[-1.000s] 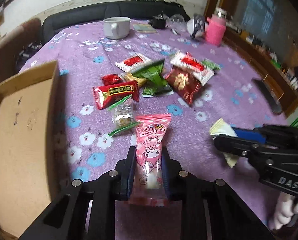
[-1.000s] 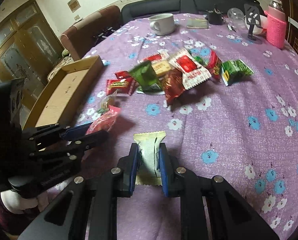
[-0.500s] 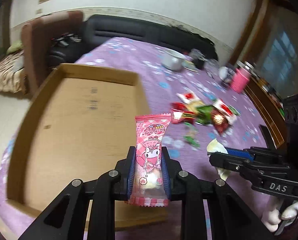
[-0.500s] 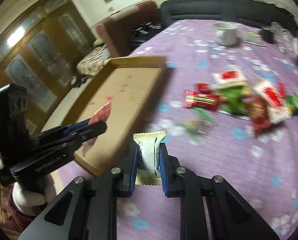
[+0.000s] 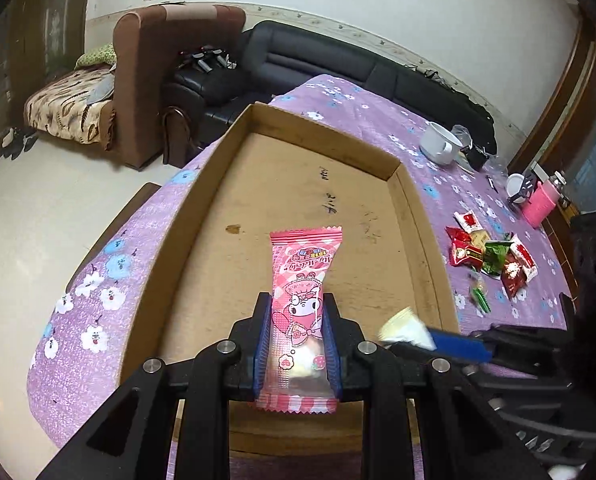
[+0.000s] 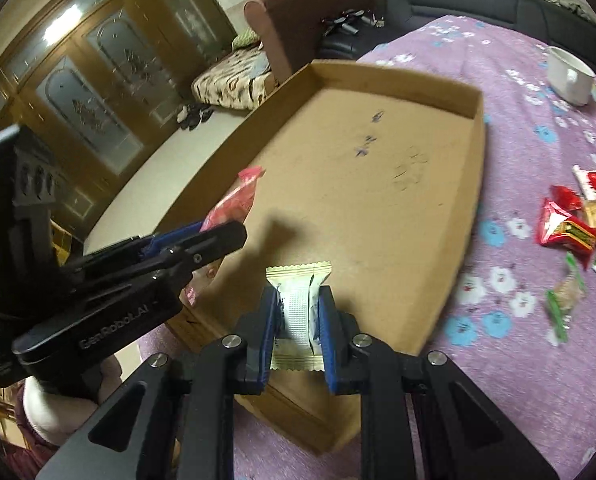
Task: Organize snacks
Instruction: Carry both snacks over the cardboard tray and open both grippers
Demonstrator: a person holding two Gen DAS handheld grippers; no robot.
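Purple floral cloth covers the bench (image 5: 378, 112), and a shallow cardboard tray (image 5: 202, 208) lies on it near the edge, its brown floor marked with a few dark scribbles. Behind the bench stand a brown armchair (image 5: 154, 60) and a dark sofa (image 5: 318, 64); the right wrist view also shows wooden doors with frosted glass (image 6: 98, 92).

The left tool (image 5: 298, 344) is pinching a pink snack packet (image 5: 304, 280) printed with a cartoon character. The packet stands upright between the blue pads, its top sticking out above the tray floor. From the right wrist view, this same tool (image 6: 218, 236) comes in from the left side with the pink packet (image 6: 238, 200) over the tray's left wall.

The right tool (image 6: 298, 320) is pinching a pale cream packet (image 6: 298, 300) with crimped ends, held over the near end of the cardboard tray (image 6: 478, 128). In the left wrist view, that tool (image 5: 430, 340) enters from the right with the cream packet (image 5: 404, 326) at its tip, just above the tray's right wall.

A heap of loose snacks (image 5: 490, 256), red, green and white wrappers, lies on the cloth right of the tray and well apart from both tools. Farther back sit a white mug (image 5: 438, 146) and a pink bottle (image 5: 542, 204).
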